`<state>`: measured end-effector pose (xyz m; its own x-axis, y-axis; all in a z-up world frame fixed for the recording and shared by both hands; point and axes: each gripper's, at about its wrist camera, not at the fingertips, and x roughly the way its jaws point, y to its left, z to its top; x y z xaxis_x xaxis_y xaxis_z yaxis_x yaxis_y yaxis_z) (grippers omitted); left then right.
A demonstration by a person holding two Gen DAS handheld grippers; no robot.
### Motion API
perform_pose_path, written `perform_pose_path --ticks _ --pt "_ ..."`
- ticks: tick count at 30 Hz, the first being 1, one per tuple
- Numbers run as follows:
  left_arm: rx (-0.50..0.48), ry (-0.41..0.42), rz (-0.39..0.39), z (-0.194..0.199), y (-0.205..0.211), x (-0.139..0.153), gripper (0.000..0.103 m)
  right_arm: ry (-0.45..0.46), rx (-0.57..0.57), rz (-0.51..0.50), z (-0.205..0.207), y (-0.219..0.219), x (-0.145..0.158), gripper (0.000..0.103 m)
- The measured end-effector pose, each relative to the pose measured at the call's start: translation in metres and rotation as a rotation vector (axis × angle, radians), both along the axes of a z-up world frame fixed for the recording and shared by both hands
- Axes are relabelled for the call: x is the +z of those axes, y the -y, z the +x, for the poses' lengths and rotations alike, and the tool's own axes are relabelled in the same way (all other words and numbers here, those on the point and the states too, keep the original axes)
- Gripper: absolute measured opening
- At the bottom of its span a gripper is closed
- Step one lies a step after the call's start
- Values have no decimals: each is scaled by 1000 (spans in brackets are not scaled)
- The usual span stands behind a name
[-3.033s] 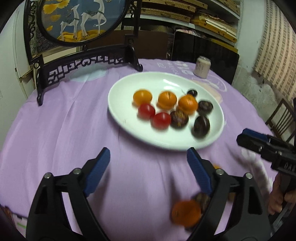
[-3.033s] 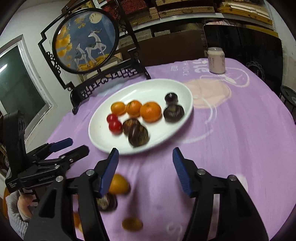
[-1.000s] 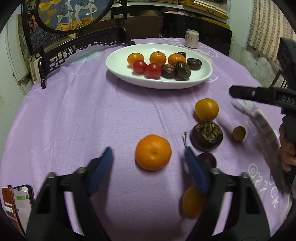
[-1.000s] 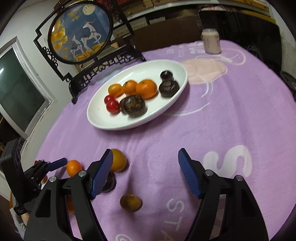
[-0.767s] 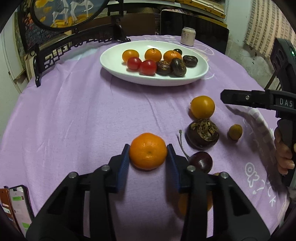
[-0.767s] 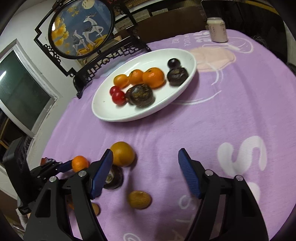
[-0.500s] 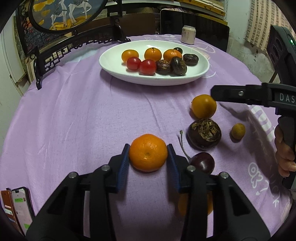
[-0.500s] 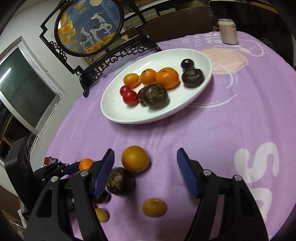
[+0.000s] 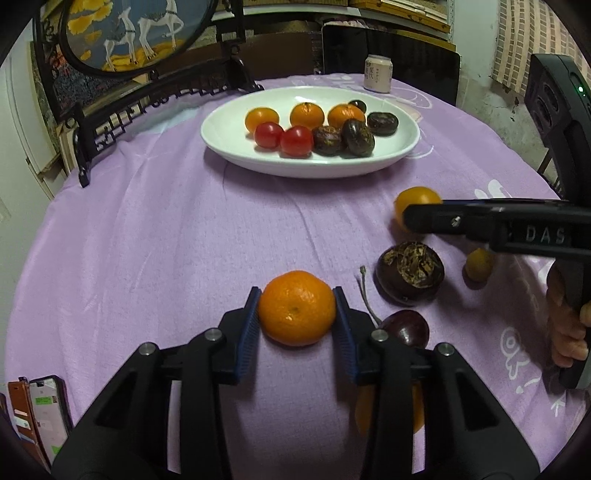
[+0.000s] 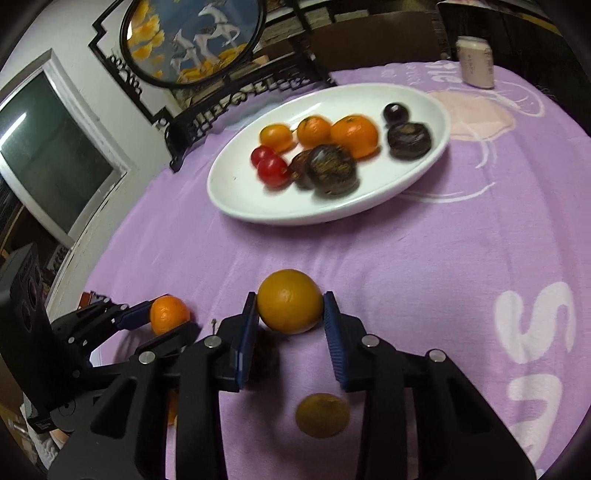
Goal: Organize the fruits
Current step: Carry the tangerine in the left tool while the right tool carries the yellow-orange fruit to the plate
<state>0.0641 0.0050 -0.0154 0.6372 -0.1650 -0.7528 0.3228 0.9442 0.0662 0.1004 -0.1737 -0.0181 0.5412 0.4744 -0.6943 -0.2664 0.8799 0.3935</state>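
Note:
My left gripper [image 9: 297, 312] is shut on a tangerine [image 9: 296, 308] resting on the purple cloth; it also shows in the right wrist view [image 10: 169, 314]. My right gripper [image 10: 290, 306] has its blue pads against a yellow-orange fruit [image 10: 290, 301], which shows behind the right gripper's finger in the left wrist view [image 9: 415, 201]. A white plate [image 9: 229, 133] at the back holds several tangerines, two red tomatoes and dark mangosteens. Loose on the cloth lie a mangosteen [image 9: 410, 273], a dark plum [image 9: 406, 328], a small yellow fruit [image 10: 322, 415] and another orange fruit [image 9: 364, 410] under my left gripper.
A black carved stand with a round deer picture [image 9: 133, 33] stands behind the plate at the left. A drink can [image 9: 376, 78] stands at the far edge. A phone in a case [image 9: 40, 413] lies at the near left. Chairs ring the round table.
My left gripper has stayed shut on the tangerine. My right gripper moved forward to the yellow-orange fruit and closed its jaws on it.

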Motion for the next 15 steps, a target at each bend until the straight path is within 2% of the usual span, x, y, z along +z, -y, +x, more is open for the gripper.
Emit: perform_pose_path --ticks 4,9,15 --pt "36 26 -8 1 -7 5 39 39 -43 -47 -4 8 5 35" --pt "90 63 -21 2 -17 13 39 77 -44 -100 -11 4 8 35" --pt "111 110 -41 2 -20 26 39 161 -67 -133 -27 5 20 35"
